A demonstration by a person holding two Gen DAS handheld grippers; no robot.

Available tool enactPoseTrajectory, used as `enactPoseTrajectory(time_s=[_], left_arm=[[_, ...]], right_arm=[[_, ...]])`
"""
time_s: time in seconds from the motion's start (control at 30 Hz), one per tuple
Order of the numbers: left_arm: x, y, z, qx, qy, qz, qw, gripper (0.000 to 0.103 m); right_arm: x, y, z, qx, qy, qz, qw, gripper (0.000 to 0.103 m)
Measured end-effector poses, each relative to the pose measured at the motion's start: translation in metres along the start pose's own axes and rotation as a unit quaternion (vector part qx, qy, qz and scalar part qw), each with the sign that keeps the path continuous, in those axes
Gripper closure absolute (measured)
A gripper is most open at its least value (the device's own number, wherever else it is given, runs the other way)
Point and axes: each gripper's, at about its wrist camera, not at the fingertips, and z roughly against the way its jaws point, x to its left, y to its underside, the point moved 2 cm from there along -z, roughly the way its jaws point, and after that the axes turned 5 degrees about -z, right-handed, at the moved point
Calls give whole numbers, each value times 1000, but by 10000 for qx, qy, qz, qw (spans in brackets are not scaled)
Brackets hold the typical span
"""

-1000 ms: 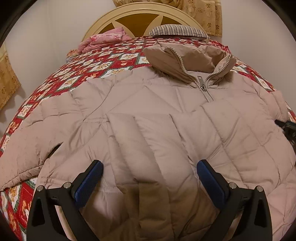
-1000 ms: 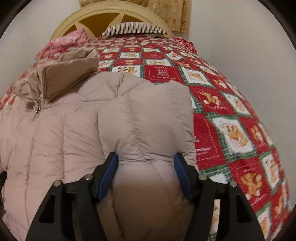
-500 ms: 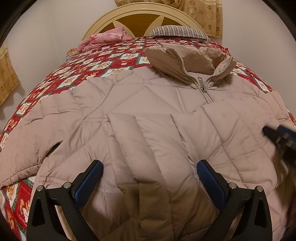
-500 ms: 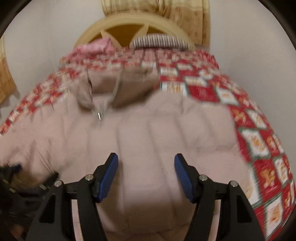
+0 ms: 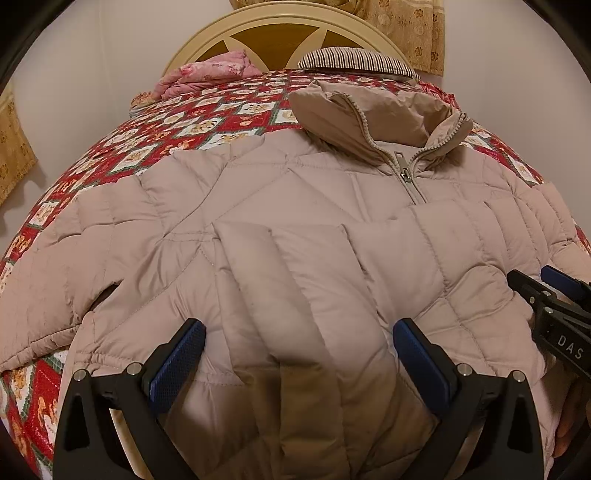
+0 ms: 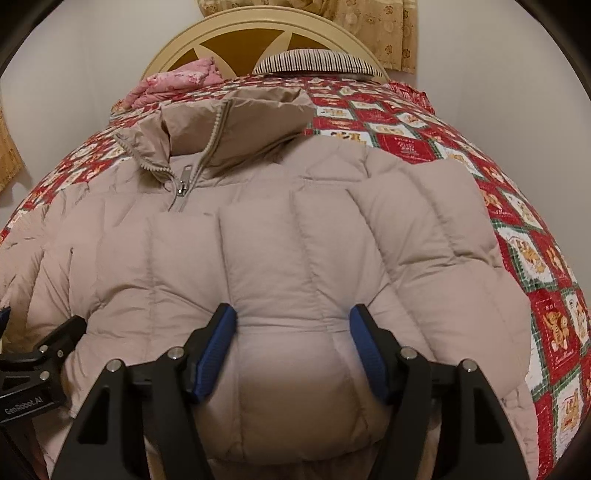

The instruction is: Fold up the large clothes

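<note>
A beige quilted puffer jacket (image 5: 295, 229) lies front up on the bed, collar and zipper (image 5: 406, 173) toward the headboard. It also fills the right wrist view (image 6: 280, 236). One sleeve lies folded across the chest; the other sleeve (image 5: 48, 280) stretches out to the left. My left gripper (image 5: 297, 354) is open just above the jacket's lower front, holding nothing. My right gripper (image 6: 293, 343) has its jaws apart around a puffed ridge of the folded sleeve; whether the pads touch it is unclear. The right gripper also shows at the right edge of the left wrist view (image 5: 554, 295).
The bed carries a red, white and green patterned quilt (image 6: 535, 258). A pink folded blanket (image 5: 210, 74) and a striped pillow (image 5: 354, 61) lie by the cream headboard (image 5: 280, 22). Walls stand close on both sides. Yellow curtains (image 5: 417, 26) hang behind.
My right gripper swung left from the jacket's right edge toward its middle, bringing the sleeve over the chest. My left gripper stayed in place, open.
</note>
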Motion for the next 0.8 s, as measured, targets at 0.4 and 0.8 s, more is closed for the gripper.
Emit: enactPoseTrajectory(time_s=[0.4,0.8], left_arm=[[7,0,3,-94,281,226,9993,1],[21,2,22,-268,625,478,9965,1]], right_arm=[[3,1,-1,14,125,89,9999,33],[5,2,-2,0,154,104,9998,33]])
